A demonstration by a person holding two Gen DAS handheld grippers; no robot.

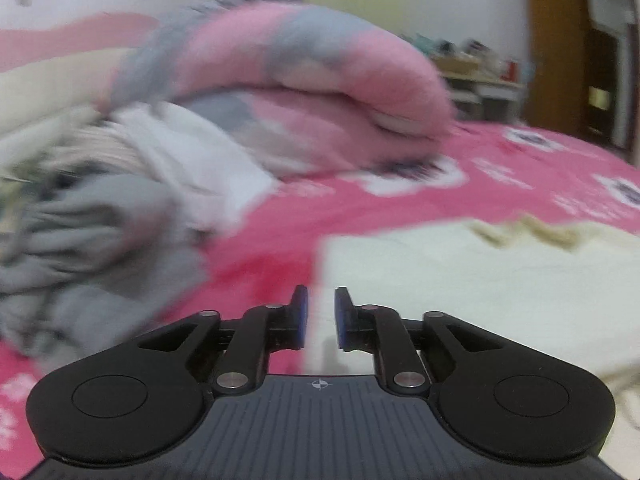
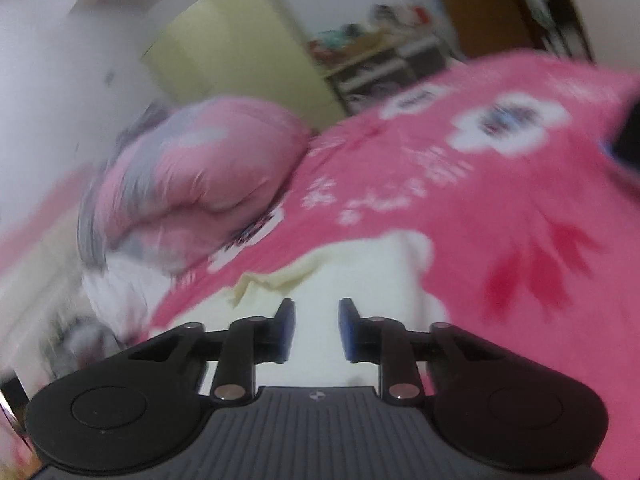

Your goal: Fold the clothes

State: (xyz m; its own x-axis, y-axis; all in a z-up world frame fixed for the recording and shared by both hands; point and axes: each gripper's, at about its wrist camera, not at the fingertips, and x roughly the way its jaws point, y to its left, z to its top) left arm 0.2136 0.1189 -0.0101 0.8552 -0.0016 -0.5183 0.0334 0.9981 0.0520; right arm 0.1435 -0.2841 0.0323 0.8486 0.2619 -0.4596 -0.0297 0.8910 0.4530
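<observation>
A cream-white garment [image 1: 480, 280] lies flat on the pink flowered bedsheet [image 1: 400, 200], with a yellowish trimmed edge at its far side. My left gripper [image 1: 320, 316] hovers low over the garment's left edge, open, nothing between its blue pads. In the right wrist view the same cream-white garment [image 2: 360, 272] lies just ahead, and my right gripper [image 2: 316, 330] is open above it, holding nothing. Both views are blurred by motion.
A pile of loose clothes, grey [image 1: 92, 248] and white [image 1: 192, 160], lies on the left of the bed. Behind it sits a folded pink and grey quilt [image 1: 300, 92]. A cluttered shelf [image 2: 380, 52] and a wooden door stand beyond the bed.
</observation>
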